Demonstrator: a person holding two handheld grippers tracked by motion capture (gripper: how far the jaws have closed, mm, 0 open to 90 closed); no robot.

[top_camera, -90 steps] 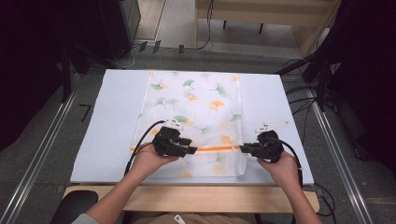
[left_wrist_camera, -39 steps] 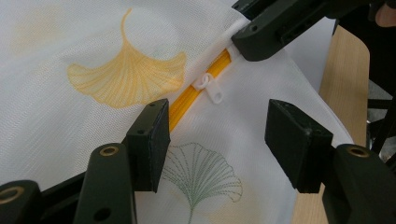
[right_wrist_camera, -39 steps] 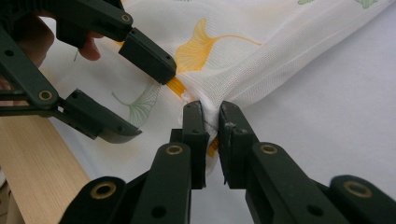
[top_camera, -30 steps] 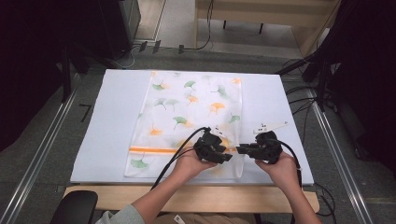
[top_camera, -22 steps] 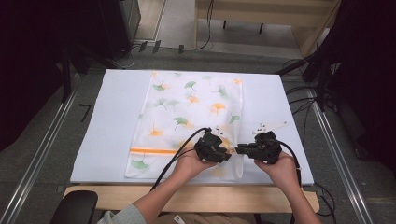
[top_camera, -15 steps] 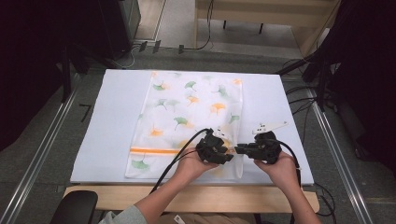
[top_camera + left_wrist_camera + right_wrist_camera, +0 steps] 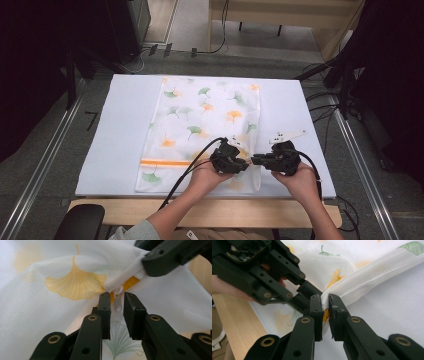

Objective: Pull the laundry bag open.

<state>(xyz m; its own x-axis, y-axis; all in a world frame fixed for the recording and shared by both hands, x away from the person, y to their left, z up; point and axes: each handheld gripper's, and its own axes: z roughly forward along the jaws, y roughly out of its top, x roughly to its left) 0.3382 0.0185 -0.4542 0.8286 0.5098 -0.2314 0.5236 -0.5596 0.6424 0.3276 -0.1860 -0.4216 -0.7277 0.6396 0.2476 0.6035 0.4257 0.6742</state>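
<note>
Mesh laundry bag (image 7: pixel 200 125) flat on white table sheet (image 7: pixel 115 130), both grippers at its near right corner.
Left gripper (image 7: pixel 117 302) jaws just closing around white zipper pull (image 7: pixel 118 293), not yet pinching; right gripper (image 7: pixel 325 305) clamps the bag's orange-taped edge; contents cannot tell.

The left tongs (image 7: pixel 117 301) have just been closing around the mesh bag's (image 7: pixel 50 315) white zipper pull (image 7: pixel 118 293)

Zipper pull (image 7: pixel 118 298) partly hidden between claw pads.
</note>
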